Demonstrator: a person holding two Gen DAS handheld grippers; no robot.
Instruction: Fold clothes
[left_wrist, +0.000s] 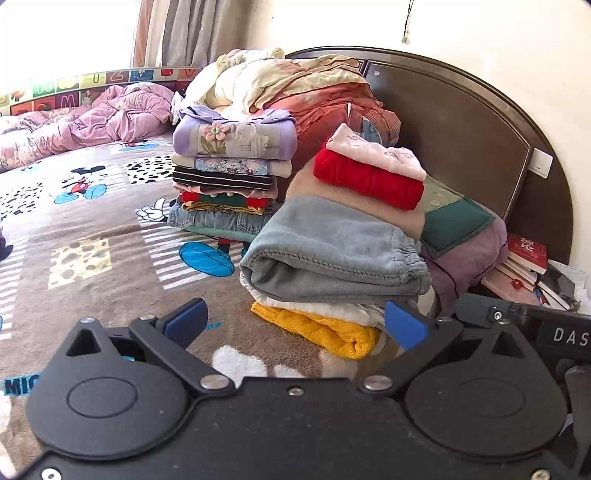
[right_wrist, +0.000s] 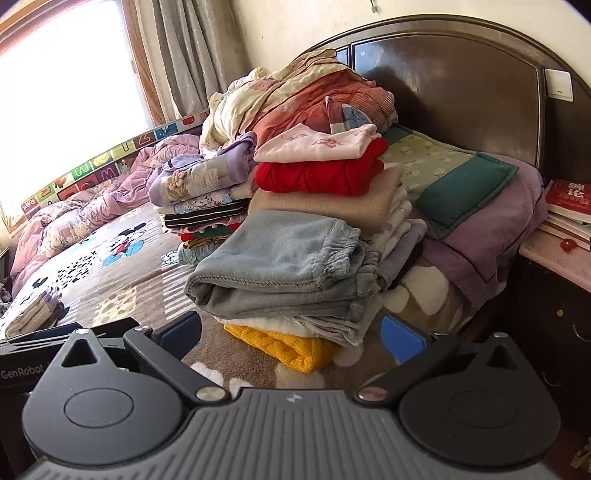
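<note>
A stack of folded clothes stands on the bed just ahead of both grippers. Folded grey-blue pants (left_wrist: 332, 254) (right_wrist: 280, 262) lie at its front, over white pieces and a yellow knit (left_wrist: 325, 328) (right_wrist: 288, 345) at the bottom. Behind and higher are a beige piece, a red knit (left_wrist: 369, 181) (right_wrist: 317, 175) and a pink-white top (left_wrist: 376, 151) (right_wrist: 314, 142). My left gripper (left_wrist: 295, 325) is open and empty in front of the stack. My right gripper (right_wrist: 291, 334) is open and empty, also just short of it.
A second folded stack (left_wrist: 229, 173) (right_wrist: 199, 199) stands to the left. Unfolded bedding (left_wrist: 288, 85) (right_wrist: 288, 96) is heaped against the dark headboard (left_wrist: 461, 129). A pillow (right_wrist: 461, 184) lies right; books (right_wrist: 569, 206) sit on a nightstand. A small folded piece (right_wrist: 33, 314) lies far left.
</note>
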